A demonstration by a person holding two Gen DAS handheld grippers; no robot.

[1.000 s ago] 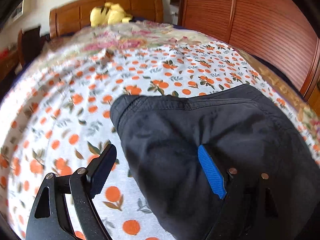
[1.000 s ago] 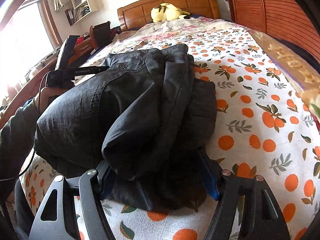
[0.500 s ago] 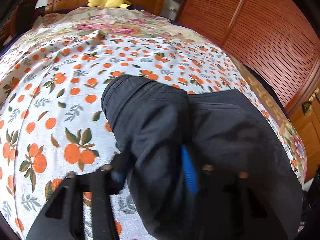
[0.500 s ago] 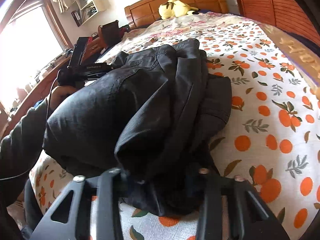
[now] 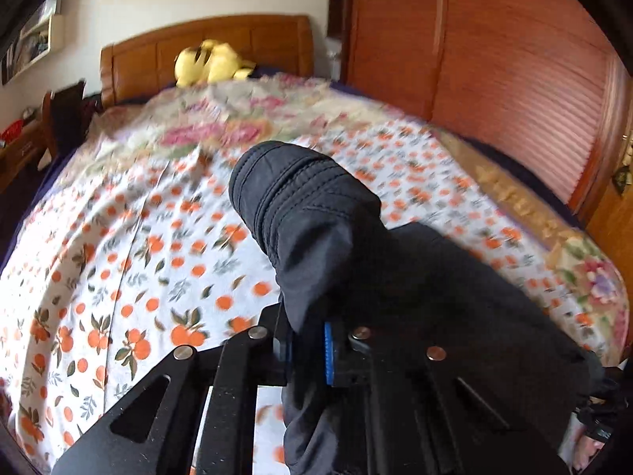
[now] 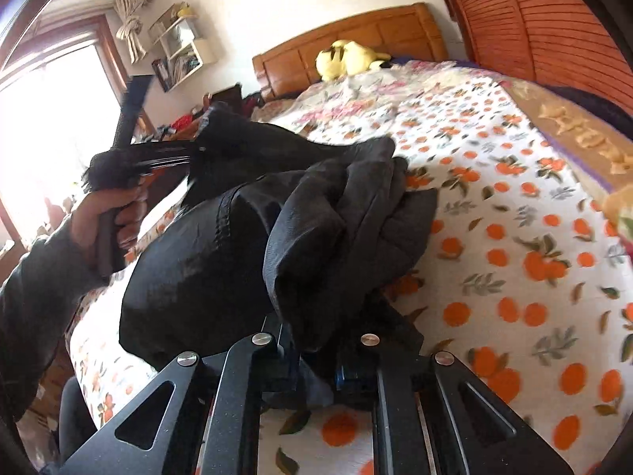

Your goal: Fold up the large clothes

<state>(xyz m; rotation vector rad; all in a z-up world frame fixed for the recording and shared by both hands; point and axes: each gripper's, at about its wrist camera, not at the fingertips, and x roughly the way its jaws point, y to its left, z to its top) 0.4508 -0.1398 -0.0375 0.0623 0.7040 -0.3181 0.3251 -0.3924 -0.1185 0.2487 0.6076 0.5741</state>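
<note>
The black garment [image 6: 245, 245] is bunched and partly lifted off the bed, held between my two grippers, and it looks like trousers or a jacket, though I cannot tell which from these folds. In the right wrist view its long axis runs from my right gripper [image 6: 316, 372] at the near edge up and to the left toward my left gripper [image 6: 194, 150], so the cloth spans crosswise over the near side of the bed rather than along it. My right gripper is clenched on a thick wad of the fabric, its jaws nearly together with folds spilling over them toward the headboard. In the left wrist view my left gripper [image 5: 308, 352] is also clamped on the garment [image 5: 316, 237]; the blue pad [image 5: 328, 352] presses against cloth, and a stitched hem stands up above the jaws, pointing toward the head of the bed. My left hand [image 6: 110, 217] grips the tool's handle, sleeve visible. Under the garment lies the white bedsheet [image 6: 514, 237] printed with oranges and leaves, with a floral quilt [image 5: 221, 126] beyond it. A yellow plush toy [image 6: 348, 57] rests against the wooden headboard [image 5: 205, 43], and a louvred wooden wardrobe [image 5: 514, 79] stands along the right.
</note>
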